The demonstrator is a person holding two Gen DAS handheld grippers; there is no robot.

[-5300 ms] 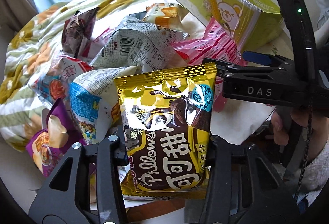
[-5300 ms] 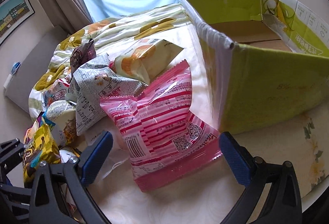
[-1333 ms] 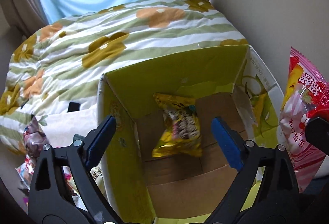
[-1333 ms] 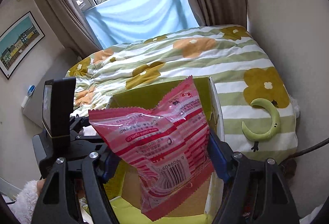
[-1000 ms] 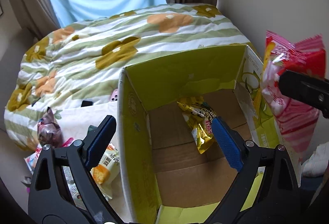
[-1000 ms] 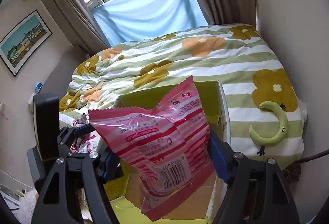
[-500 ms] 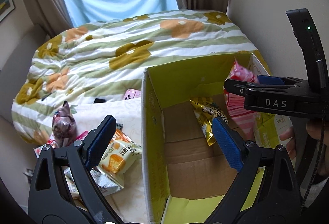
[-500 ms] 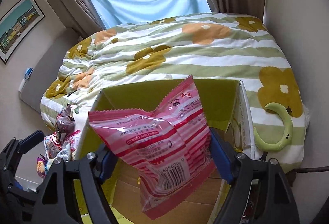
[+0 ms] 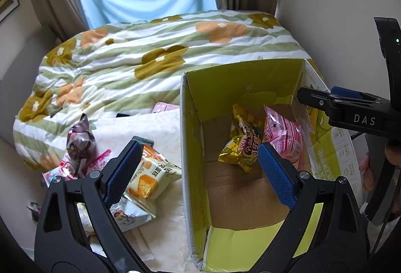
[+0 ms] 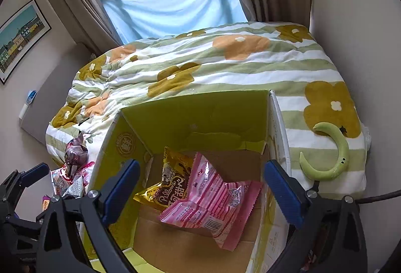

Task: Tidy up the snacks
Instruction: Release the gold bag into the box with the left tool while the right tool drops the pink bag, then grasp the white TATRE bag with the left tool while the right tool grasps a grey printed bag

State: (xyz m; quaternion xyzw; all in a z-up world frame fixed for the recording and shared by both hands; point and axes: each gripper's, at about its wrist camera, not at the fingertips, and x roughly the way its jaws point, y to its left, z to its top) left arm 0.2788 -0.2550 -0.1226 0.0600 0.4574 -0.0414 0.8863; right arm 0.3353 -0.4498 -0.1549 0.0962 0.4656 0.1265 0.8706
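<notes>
Green box [image 9: 193,147] stands open on the table, brown cardboard floor showing; inside, a gold bag [image 9: 241,145] printed "Pillows" leans crumpled toward the far wall, and a pink striped bag [image 9: 283,137] lies just beside it, overlapping its edge in the right wrist view [image 10: 213,200]. Outside the box to its left, loose packets lie in a heap on the pale table: a cream-and-orange cracker packet [image 9: 150,176] nearest the box wall, a silver packet [image 9: 130,214] partly under it, a dark purple bag [image 9: 81,141] upright farther back, a red-and-white packet [image 9: 67,169] at its foot.
</notes>
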